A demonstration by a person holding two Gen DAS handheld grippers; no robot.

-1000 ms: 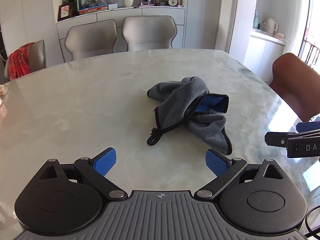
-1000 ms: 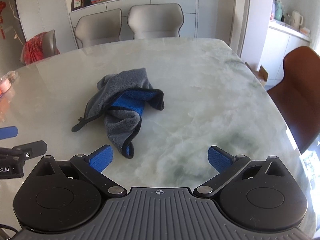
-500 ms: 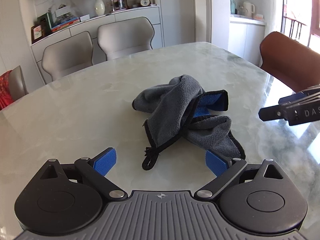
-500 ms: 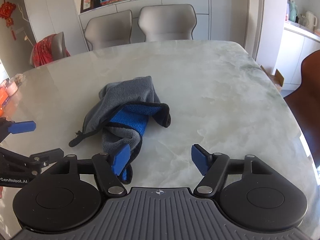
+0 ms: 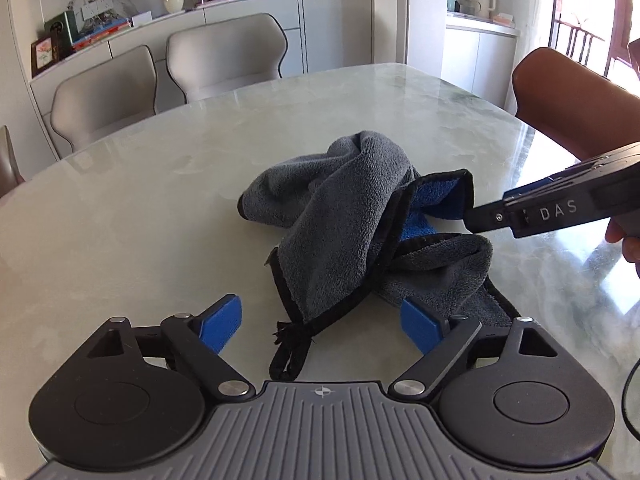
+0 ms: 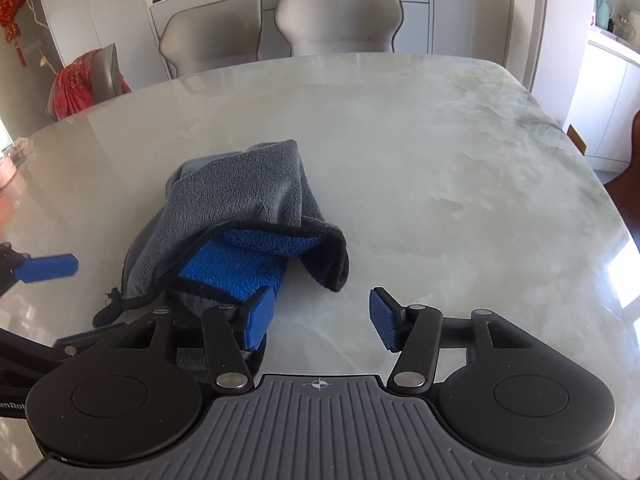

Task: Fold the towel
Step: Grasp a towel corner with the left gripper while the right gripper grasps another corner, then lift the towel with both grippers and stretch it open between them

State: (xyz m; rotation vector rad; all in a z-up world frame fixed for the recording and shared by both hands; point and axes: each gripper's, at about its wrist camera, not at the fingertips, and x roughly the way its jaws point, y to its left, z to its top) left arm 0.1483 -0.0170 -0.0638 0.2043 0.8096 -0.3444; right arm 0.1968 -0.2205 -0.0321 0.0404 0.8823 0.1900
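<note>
A crumpled towel (image 5: 352,224), grey on one side and blue on the other with black trim, lies on the marble table (image 5: 140,216). It also shows in the right wrist view (image 6: 240,220). My left gripper (image 5: 320,326) is open, its jaws on either side of the towel's near corner and hanging loop (image 5: 290,354). My right gripper (image 6: 320,318) is open at the towel's right side, its left finger (image 6: 258,316) over the blue fold. In the left wrist view the right gripper's fingers (image 5: 488,216) reach the towel's blue edge from the right.
Two beige chairs (image 5: 168,76) stand at the table's far side, with a white sideboard behind them. A brown chair (image 5: 572,96) is at the right. A chair with red cloth (image 6: 80,84) is at the left. Bare table lies right of the towel (image 6: 460,200).
Both grippers have moved forward to the towel. The right gripper's jaws have narrowed from wide open. The towel has not moved.
</note>
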